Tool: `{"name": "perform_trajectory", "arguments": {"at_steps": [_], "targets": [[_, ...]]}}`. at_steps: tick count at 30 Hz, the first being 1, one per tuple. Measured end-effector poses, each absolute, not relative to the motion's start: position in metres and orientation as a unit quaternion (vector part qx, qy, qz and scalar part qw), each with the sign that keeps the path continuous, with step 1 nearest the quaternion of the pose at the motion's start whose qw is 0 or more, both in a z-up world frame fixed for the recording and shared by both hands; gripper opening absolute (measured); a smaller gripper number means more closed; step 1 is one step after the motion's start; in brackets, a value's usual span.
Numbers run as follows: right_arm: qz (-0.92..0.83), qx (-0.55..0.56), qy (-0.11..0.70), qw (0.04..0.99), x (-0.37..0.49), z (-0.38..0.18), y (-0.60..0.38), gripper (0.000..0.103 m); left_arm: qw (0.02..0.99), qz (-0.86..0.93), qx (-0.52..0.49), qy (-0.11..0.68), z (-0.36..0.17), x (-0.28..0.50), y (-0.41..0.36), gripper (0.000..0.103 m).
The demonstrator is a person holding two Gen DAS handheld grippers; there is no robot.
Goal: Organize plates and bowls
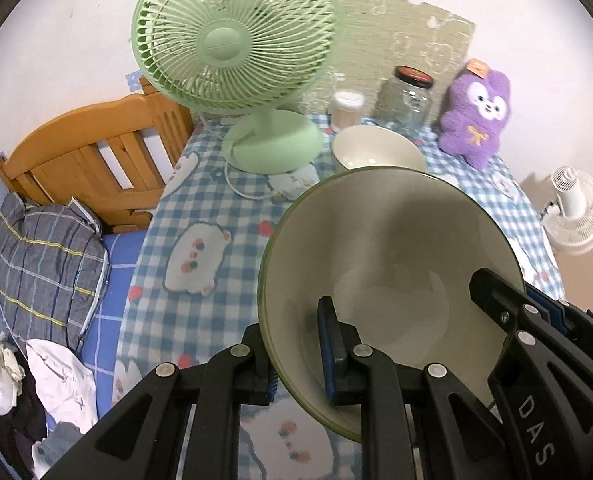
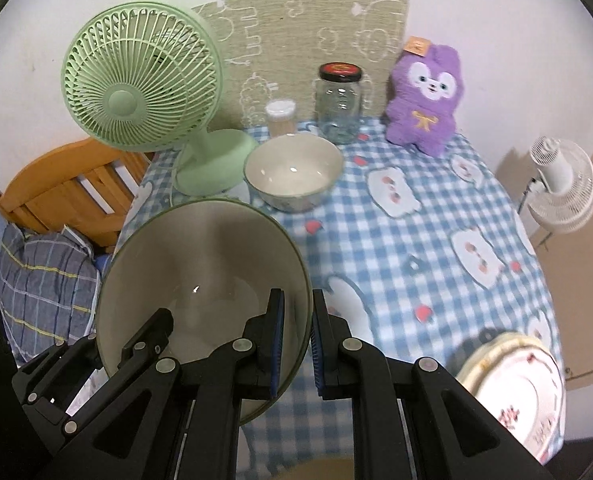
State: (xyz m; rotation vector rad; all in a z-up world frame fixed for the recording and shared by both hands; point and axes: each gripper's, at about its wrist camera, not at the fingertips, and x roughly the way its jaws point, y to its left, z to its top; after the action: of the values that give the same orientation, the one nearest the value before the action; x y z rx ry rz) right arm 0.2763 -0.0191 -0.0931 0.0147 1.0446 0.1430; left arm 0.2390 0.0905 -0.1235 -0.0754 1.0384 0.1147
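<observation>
My green-rimmed bowl (image 2: 200, 280) lifted over the counter (image 2: 436, 216), left tool (image 1: 296, 354) and right tool (image 2: 296, 340) each clamped on opposite rims, white bowl (image 2: 294, 172) beyond by the green fan (image 2: 144, 80), plates (image 2: 516, 392) at right.

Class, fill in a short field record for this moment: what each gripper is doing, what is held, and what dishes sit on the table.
Held item: green-rimmed bowl, lifted and tilted
Left gripper: shut on the bowl's left rim
Right gripper: shut on its right rim
On table: white bowl near the green fan
Also: floral plate, front right
Surface: checked tablecloth
</observation>
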Motion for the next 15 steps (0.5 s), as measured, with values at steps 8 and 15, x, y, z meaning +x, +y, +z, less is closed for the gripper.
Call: {"name": "perform_trajectory", "arguments": {"at_steps": [8,15], "targets": [[0.078,0.004,0.511,0.856,0.239,-0.087,-0.052,0.015,0.858,0.068,-0.048,0.506,-0.118,0.198,0.061,0.014],[0.09,-0.003,0.523,0.848,0.207,-0.092,-0.082,0.015,0.852,0.082,-0.056,0.515,-0.125,0.166,0.032,0.014]]}}
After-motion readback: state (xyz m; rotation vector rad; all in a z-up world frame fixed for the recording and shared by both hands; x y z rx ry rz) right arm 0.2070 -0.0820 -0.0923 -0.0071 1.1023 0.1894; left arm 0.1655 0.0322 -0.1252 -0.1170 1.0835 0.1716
